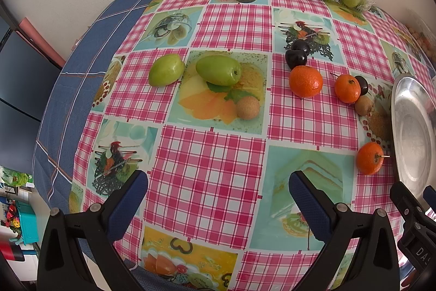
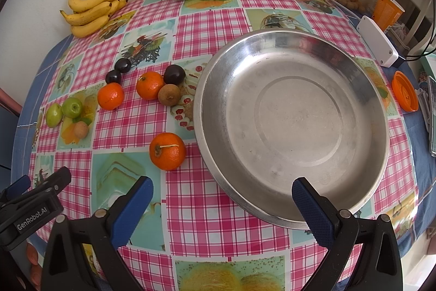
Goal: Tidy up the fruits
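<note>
Steel dish (image 2: 293,111) sits empty; both grippers (image 1: 218,198) (image 2: 222,202) hover with jaws apart, and the near tangerine (image 2: 167,151) could roll if nudged.

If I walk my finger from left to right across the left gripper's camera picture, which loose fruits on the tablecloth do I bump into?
Pale green fruit → darker green fruit → small tan fruit → big orange → smaller orange → orange with the stem, beside the metal plate.
</note>
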`<state>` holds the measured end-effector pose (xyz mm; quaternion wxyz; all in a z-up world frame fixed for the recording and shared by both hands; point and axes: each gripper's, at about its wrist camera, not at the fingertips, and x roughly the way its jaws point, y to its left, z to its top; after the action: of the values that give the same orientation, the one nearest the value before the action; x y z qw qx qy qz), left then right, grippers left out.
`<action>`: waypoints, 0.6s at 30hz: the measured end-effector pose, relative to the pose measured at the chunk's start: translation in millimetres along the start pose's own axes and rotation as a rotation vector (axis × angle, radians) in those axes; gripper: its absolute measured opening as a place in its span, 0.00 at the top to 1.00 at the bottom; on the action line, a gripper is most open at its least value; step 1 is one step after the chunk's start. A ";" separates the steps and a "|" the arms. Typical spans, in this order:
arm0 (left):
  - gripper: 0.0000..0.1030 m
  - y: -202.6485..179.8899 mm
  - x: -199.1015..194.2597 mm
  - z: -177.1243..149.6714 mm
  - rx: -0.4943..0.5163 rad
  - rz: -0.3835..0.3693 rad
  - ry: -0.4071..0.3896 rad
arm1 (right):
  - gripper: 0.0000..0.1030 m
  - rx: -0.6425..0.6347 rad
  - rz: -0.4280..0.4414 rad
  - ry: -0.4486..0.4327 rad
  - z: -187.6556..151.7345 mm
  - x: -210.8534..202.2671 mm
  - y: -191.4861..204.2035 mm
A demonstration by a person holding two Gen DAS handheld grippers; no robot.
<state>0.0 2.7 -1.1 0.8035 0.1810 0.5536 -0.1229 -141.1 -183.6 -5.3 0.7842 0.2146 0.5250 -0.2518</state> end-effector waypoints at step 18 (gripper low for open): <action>0.00 12.1 -2.6 0.0 -0.064 -0.045 -0.033 | 0.00 -0.016 0.020 -0.009 1.9 -2.6 2.6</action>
<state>3.8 13.6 3.1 0.8149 0.1406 0.5480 -0.1259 -138.9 -182.2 -2.0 0.7905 0.2125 0.5214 -0.2409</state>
